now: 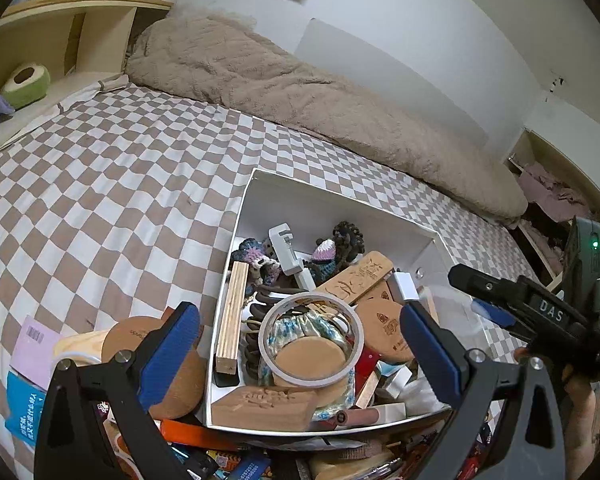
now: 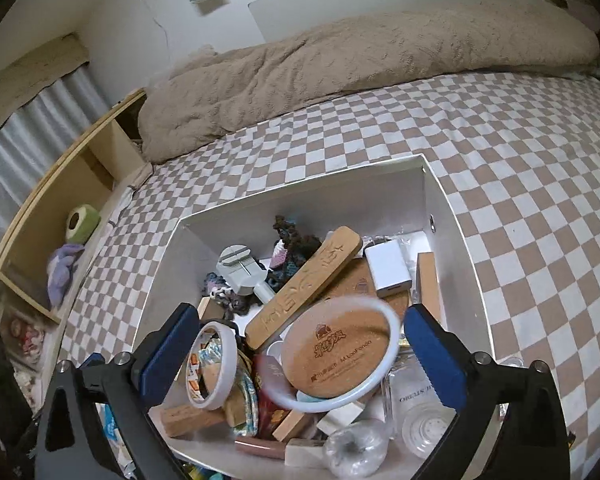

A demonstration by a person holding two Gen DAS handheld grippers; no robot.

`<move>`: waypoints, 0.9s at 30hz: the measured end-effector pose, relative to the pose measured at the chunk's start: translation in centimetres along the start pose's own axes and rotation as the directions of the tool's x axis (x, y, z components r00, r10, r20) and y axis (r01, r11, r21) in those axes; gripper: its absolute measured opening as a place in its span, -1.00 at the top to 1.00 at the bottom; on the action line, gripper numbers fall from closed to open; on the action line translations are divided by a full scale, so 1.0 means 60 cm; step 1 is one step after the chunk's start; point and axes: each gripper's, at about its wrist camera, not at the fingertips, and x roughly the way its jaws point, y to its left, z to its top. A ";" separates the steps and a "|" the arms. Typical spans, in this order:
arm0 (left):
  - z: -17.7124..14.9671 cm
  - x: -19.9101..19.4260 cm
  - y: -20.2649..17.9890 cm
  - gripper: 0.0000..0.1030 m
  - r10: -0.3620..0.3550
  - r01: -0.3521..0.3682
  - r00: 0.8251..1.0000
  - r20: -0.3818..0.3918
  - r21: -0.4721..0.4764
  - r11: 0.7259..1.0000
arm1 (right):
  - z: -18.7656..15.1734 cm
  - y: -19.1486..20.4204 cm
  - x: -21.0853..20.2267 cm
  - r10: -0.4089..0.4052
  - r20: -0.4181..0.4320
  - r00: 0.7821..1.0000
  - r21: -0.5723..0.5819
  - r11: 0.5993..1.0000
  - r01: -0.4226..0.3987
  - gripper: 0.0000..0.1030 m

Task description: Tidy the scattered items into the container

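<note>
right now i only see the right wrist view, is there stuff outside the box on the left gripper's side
Observer: Yes. The left wrist view shows two cork coasters lying outside the white box, beside its left wall.
Operator: anything further out than those
Observer: A pink booklet and a blue booklet lie on the checked bedspread, further left of the coasters.
Operator: is the left gripper holding one of them
Observer: No. The left gripper is open with nothing between its pads, and it hangs above the tape roll inside the box.
</note>
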 end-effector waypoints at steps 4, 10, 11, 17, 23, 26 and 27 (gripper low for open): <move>0.000 0.000 -0.002 -0.96 0.004 -0.004 1.000 0.000 0.004 1.000 | -0.009 -0.005 -0.008 -0.003 0.002 1.000 -0.014 1.000 0.003 -0.99; -0.002 0.001 -0.004 -0.96 0.009 -0.009 1.000 -0.004 0.010 1.000 | -0.017 -0.005 -0.020 -0.003 0.006 1.000 -0.034 0.999 0.004 -0.99; -0.003 0.001 -0.004 -0.96 0.010 -0.010 1.000 -0.005 0.012 1.000 | -0.018 -0.004 -0.023 -0.005 0.008 1.000 -0.038 0.999 0.005 -0.99; -0.006 -0.002 -0.007 -0.96 0.009 -0.009 1.000 -0.006 0.021 1.000 | -0.024 -0.009 -0.030 -0.006 0.013 1.000 -0.049 0.999 0.007 -0.99; -0.006 -0.006 -0.008 -0.96 0.012 -0.012 1.000 -0.004 0.025 1.000 | -0.025 -0.006 -0.047 0.000 0.030 1.000 -0.062 0.998 0.002 -0.99; -0.005 -0.014 -0.011 -0.96 0.015 -0.015 1.000 -0.002 0.033 0.999 | -0.029 0.004 -0.062 -0.022 0.039 0.999 -0.099 0.995 0.026 -1.00; -0.005 -0.016 -0.013 -0.97 0.015 -0.015 1.000 -0.003 0.039 0.999 | -0.031 0.010 -0.069 -0.035 0.046 0.998 -0.127 0.991 0.040 -1.00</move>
